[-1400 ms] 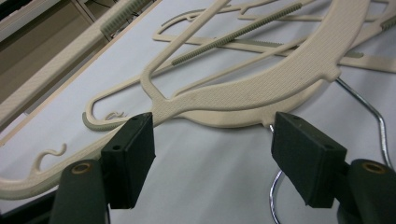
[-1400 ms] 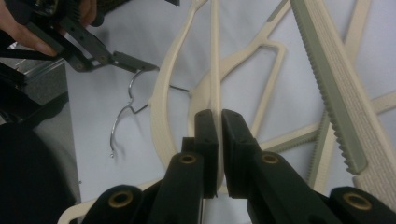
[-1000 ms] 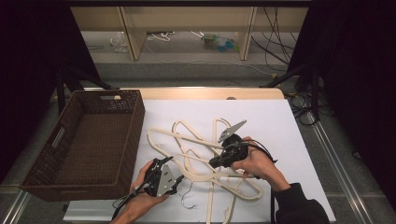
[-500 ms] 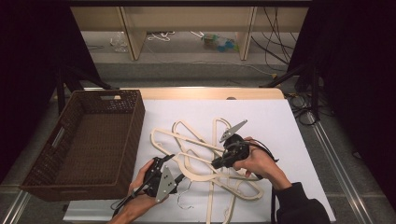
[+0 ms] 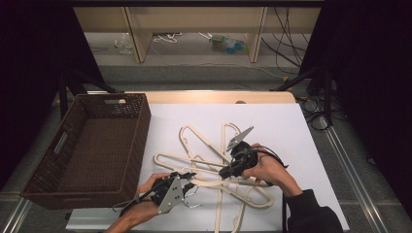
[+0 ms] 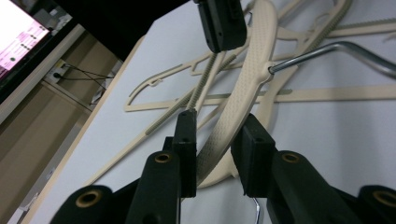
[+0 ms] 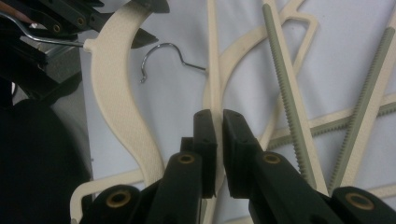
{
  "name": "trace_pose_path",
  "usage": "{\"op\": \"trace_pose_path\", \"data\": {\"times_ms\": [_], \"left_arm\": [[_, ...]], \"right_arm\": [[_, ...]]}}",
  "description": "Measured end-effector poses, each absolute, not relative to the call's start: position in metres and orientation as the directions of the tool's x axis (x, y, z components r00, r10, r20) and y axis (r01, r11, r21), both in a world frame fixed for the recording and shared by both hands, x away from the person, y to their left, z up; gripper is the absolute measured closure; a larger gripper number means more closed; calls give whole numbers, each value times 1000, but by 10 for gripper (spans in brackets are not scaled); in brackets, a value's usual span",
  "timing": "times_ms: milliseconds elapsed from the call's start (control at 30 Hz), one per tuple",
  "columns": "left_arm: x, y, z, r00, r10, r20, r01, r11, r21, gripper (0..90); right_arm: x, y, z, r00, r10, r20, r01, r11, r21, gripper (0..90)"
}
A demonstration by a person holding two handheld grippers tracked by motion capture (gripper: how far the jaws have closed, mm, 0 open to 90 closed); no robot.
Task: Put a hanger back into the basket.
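Several cream plastic hangers lie tangled on the white table top. My left gripper has just been closing, and its pads now press on the wide curved arm of one hanger, close to its metal hook. My right gripper is shut on a thin straight bar of another hanger. The two grippers face each other a short way apart over the heap.
A dark brown wicker basket stands on the table's left side, close to the left hand. A loose hook lies by the thin bar. Bare white table top stretches to the right and behind the hangers.
The left gripper's jaws look drawn in around the hanger arm. Both hands stay about where they were, and the hangers have not shifted.
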State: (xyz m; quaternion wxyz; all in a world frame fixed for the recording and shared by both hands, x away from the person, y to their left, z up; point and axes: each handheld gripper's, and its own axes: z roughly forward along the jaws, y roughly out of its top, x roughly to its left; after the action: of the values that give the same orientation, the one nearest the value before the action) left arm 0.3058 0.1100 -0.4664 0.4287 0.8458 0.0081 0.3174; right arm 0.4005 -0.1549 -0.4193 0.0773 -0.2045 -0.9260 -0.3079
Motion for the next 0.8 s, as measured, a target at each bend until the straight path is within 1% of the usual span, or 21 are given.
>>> {"op": "trace_pose_path", "data": {"times_ms": [67, 267, 300, 333, 367, 400, 433, 467, 500, 533, 567, 600, 667, 733, 800], "left_arm": [[308, 109, -462, 792, 257, 554, -283, -649, 706, 734], [313, 106, -449, 794, 219, 566, -300, -669, 680, 786], [314, 105, -446, 789, 200, 581, -315, -680, 662, 793], [314, 104, -445, 790, 200, 579, -313, -680, 662, 799], [315, 103, -443, 786, 178, 592, -325, -696, 641, 803], [317, 100, -443, 789, 177, 588, -325, -692, 645, 807], [320, 98, -440, 792, 162, 588, -324, -705, 630, 815], [320, 98, -440, 792, 162, 588, -324, -705, 630, 817], [322, 98, -438, 790, 165, 590, -319, -712, 626, 820], [324, 96, -436, 787, 182, 590, -317, -700, 640, 824], [326, 97, -432, 788, 178, 589, -309, -714, 628, 824], [329, 96, -427, 782, 198, 592, -306, -705, 640, 831], [333, 96, -418, 783, 218, 583, -283, -710, 645, 846], [338, 97, -410, 784, 268, 560, -246, -694, 677, 857], [341, 98, -405, 784, 311, 538, -210, -682, 700, 859]], "right_arm": [[401, -155, -419, -906, 329, 267, 424, 728, 539, 849], [401, -156, -415, -905, 335, 262, 425, 718, 551, 840], [402, -157, -414, -911, 329, 248, 412, 722, 556, 828], [402, -157, -411, -911, 342, 232, 412, 715, 565, 777], [402, -158, -408, -904, 371, 211, 422, 700, 576, 734], [402, -161, -403, -900, 394, 185, 423, 690, 587, 673], [405, -170, -388, -882, 455, 123, 423, 649, 632, 555], [405, -170, -388, -882, 455, 123, 423, 649, 632, 555], [404, -183, -371, -867, 482, 128, 430, 593, 681, 545], [402, -188, -363, -861, 497, 106, 417, 571, 707, 522], [402, -188, -363, -861, 497, 106, 417, 571, 707, 522], [400, -194, -356, -855, 510, 93, 410, 556, 723, 506], [395, -204, -345, -843, 533, 63, 397, 541, 741, 503], [388, -214, -339, -830, 555, 50, 388, 511, 767, 494], [385, -219, -337, -826, 561, 45, 384, 505, 773, 485]]}}
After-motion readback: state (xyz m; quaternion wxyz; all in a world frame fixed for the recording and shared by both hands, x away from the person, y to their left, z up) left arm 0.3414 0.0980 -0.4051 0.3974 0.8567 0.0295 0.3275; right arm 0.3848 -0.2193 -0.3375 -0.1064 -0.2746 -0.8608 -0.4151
